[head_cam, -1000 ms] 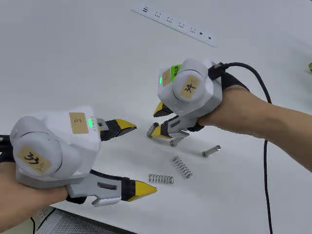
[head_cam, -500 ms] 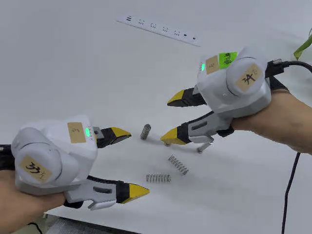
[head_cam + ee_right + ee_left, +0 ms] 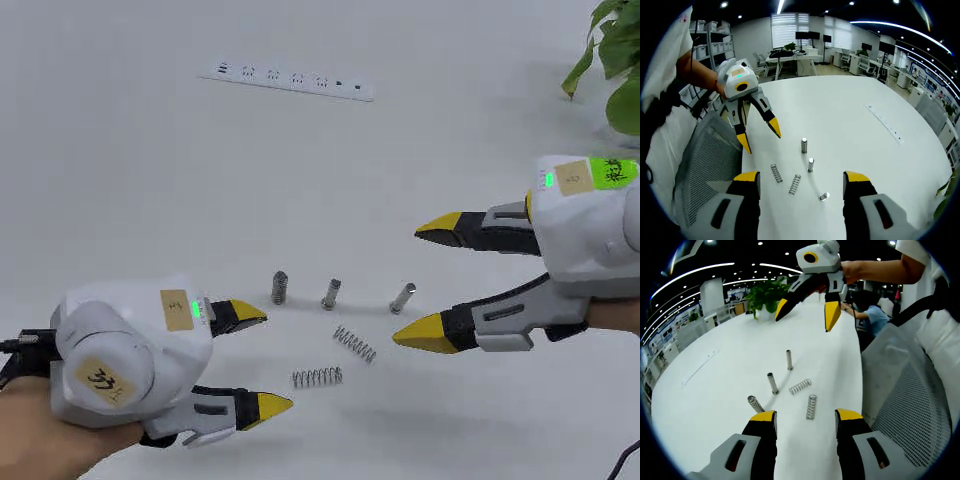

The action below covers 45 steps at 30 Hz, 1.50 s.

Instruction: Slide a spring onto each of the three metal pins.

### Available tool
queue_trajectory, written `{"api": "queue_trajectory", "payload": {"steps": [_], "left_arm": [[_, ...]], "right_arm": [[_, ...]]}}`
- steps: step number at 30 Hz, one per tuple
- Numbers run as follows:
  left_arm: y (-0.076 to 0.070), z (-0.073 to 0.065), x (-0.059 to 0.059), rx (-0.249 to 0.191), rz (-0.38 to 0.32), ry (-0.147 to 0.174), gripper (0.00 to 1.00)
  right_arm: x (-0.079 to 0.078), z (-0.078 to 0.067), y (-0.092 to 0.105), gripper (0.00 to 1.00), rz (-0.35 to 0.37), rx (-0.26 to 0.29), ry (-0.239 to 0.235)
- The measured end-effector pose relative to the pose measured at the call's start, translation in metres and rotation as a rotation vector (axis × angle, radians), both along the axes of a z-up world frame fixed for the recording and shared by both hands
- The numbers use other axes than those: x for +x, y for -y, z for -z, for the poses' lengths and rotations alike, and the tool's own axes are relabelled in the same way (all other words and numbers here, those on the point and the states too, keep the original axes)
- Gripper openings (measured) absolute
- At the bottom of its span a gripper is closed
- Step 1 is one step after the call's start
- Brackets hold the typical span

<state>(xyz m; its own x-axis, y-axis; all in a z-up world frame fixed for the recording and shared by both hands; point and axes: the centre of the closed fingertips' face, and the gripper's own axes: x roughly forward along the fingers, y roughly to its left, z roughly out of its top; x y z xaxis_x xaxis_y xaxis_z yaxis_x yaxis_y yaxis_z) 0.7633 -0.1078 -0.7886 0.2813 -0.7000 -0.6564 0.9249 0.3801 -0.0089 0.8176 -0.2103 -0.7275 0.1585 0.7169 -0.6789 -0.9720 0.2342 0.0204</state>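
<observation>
Looking down in the head view, finds the metal pins (image 3: 331, 293) standing in a row just below frame centre on a white table (image 3: 150, 180). Counts one fitted spring (image 3: 280, 287) around the leftmost pin; middle and right pins bare. Spots a loose spring (image 3: 353, 343) lying flat just below the middle pin, and a second loose spring (image 3: 317, 377) lower left of it, near but apart.

Shows the left gripper (image 3: 275, 358) at lower left, jaws apart and empty, tips pointing toward the nearer coil. Shows the right gripper (image 3: 408, 286) at the right edge, jaws spread with nothing between them, raised off the table in the left gripper view. Notes a power strip (image 3: 288, 80) along the top and a plant (image 3: 610, 60) in the upper right corner.

Risks, as judged:
- Pinching a coil off-centre and flicking it away.
- Nudging a pin over with a jaw tip, if merely standing free.
- Tilting the spring so it snags on the pin's rim.
</observation>
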Motion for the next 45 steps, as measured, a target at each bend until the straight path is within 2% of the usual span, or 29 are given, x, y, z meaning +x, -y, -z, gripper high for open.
{"api": "queue_trajectory", "payload": {"steps": [2, 4, 5, 9, 12, 15, 22, 29, 32, 35, 39, 45], "left_arm": [[0.004, 0.006, 0.001, 0.031, 0.020, -0.003, 0.43], [0.008, 0.010, 0.003, 0.041, 0.026, -0.011, 0.39], [0.007, 0.017, 0.003, 0.053, 0.029, -0.023, 0.36], [0.014, 0.030, 0.001, 0.094, 0.056, -0.038, 0.27], [0.017, 0.041, -0.003, 0.135, 0.089, -0.046, 0.25], [0.019, 0.050, -0.005, 0.155, 0.103, -0.060, 0.23], [0.018, 0.065, -0.002, 0.199, 0.110, -0.062, 0.18], [0.020, 0.071, -0.002, 0.234, 0.126, -0.059, 0.15], [0.022, 0.071, -0.003, 0.245, 0.142, -0.042, 0.12], [0.019, 0.075, -0.003, 0.255, 0.136, -0.047, 0.11], [0.020, 0.074, -0.002, 0.255, 0.145, -0.039, 0.11], [0.019, 0.074, -0.002, 0.243, 0.140, -0.044, 0.10]], "right_arm": [[-0.003, 0.002, 0.008, 0.72, 0.022, 0.013, -0.003], [-0.007, 0.004, 0.014, 0.73, 0.042, 0.025, -0.004], [-0.008, 0.006, 0.019, 0.73, 0.062, 0.032, -0.010], [-0.017, 0.010, 0.030, 0.75, 0.099, 0.046, -0.022], [-0.022, 0.011, 0.038, 0.75, 0.134, 0.063, -0.027], [-0.027, 0.013, 0.045, 0.76, 0.161, 0.075, -0.033], [-0.033, 0.016, 0.055, 0.76, 0.208, 0.090, -0.041], [-0.031, 0.013, 0.058, 0.75, 0.228, 0.097, -0.032], [-0.031, 0.013, 0.058, 0.75, 0.234, 0.105, -0.034], [-0.031, 0.014, 0.058, 0.75, 0.232, 0.104, -0.037], [-0.031, 0.015, 0.058, 0.75, 0.231, 0.102, -0.040], [-0.032, 0.016, 0.054, 0.74, 0.224, 0.105, -0.045]]}}
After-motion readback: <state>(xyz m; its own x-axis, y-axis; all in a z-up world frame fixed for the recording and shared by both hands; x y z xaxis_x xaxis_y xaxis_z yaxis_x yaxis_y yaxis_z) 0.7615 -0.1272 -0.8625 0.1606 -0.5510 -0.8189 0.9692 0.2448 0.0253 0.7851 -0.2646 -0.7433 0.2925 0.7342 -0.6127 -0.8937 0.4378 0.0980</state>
